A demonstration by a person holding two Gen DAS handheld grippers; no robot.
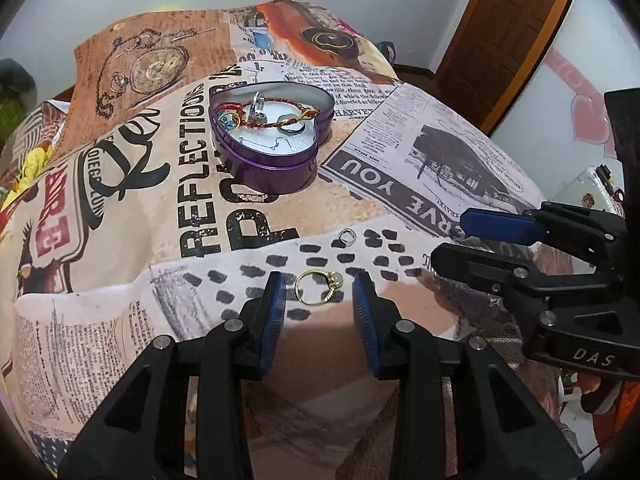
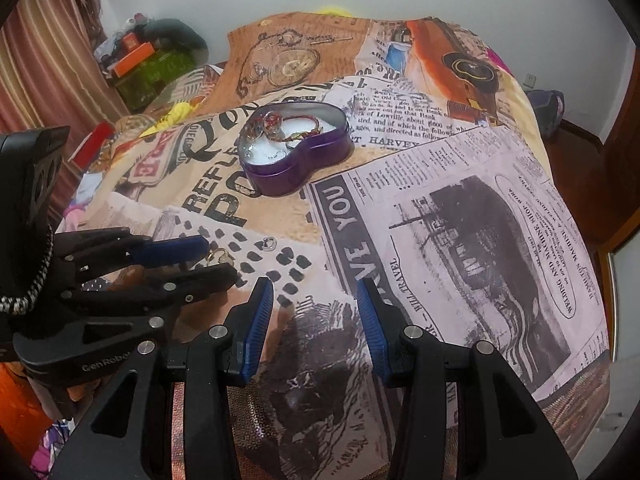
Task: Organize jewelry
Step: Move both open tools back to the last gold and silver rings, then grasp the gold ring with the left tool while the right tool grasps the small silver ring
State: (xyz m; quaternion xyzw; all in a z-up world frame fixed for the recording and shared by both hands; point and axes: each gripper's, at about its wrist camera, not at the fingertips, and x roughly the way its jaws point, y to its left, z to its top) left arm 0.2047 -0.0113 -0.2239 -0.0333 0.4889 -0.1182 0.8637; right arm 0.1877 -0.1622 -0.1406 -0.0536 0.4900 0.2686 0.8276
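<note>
A purple heart-shaped tin [image 1: 276,168] sits open on the printed cloth and holds a red braided bracelet [image 1: 276,114], rings and earrings; it also shows in the right wrist view [image 2: 298,168]. A gold ring [image 1: 318,287] lies on the cloth between the tips of my open left gripper [image 1: 318,284], not gripped. A small silver ring [image 1: 347,237] lies beyond it, also in the right wrist view [image 2: 271,243]. My right gripper [image 2: 314,286] is open and empty over the cloth, right of the left gripper [image 2: 200,256]. The gold ring [image 2: 218,256] is partly hidden there.
The cloth [image 1: 120,208] with newspaper prints covers a rounded surface that drops away at its edges. A wooden door [image 1: 500,40] stands at the back right. Boxes and clutter [image 2: 140,64] sit by a curtain at the back left.
</note>
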